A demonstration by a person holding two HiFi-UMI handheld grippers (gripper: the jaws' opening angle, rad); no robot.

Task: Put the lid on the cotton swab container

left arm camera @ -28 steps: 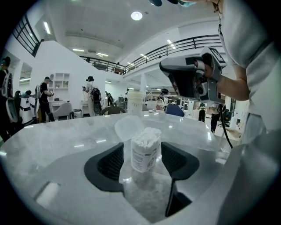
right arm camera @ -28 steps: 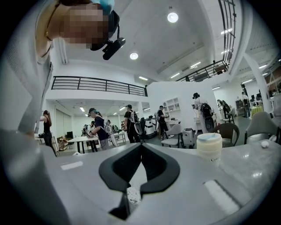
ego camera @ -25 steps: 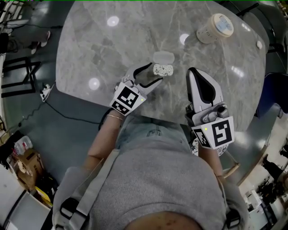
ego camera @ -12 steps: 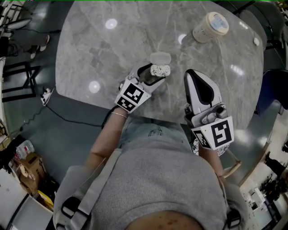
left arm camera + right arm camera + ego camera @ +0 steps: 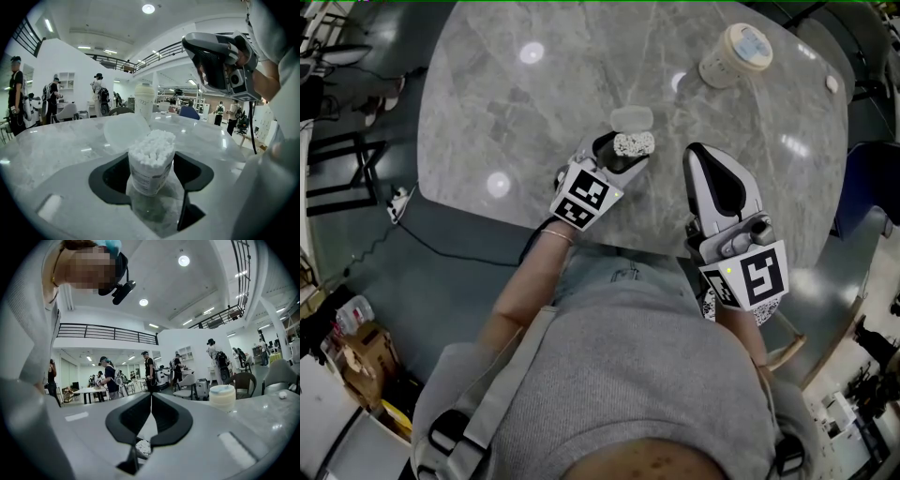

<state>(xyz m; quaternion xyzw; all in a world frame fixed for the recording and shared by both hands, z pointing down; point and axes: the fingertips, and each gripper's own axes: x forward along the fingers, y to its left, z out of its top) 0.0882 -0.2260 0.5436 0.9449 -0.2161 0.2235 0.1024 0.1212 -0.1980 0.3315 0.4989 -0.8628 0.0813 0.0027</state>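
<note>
Cotton swab container (image 5: 635, 143), small clear plastic tub packed with white swab heads, uncapped, stands upright on the table between the jaws of my left gripper (image 5: 621, 157). Left jaws are apart, one on each side of the tub; I can't tell if the pads touch its wall. My right gripper (image 5: 151, 399) has its jaws together with nothing in them. It is held over the near table edge, to the right of the container and apart from it, pointing away from me. Round translucent lid (image 5: 632, 117) lies on the table just beyond the container, on the side away from me. Grey marble table (image 5: 506, 94) is round-cornered and glossy with light spots. Cream round tub with pale blue top (image 5: 734, 54) sits at the far right of the table, well apart from everything else.
</note>
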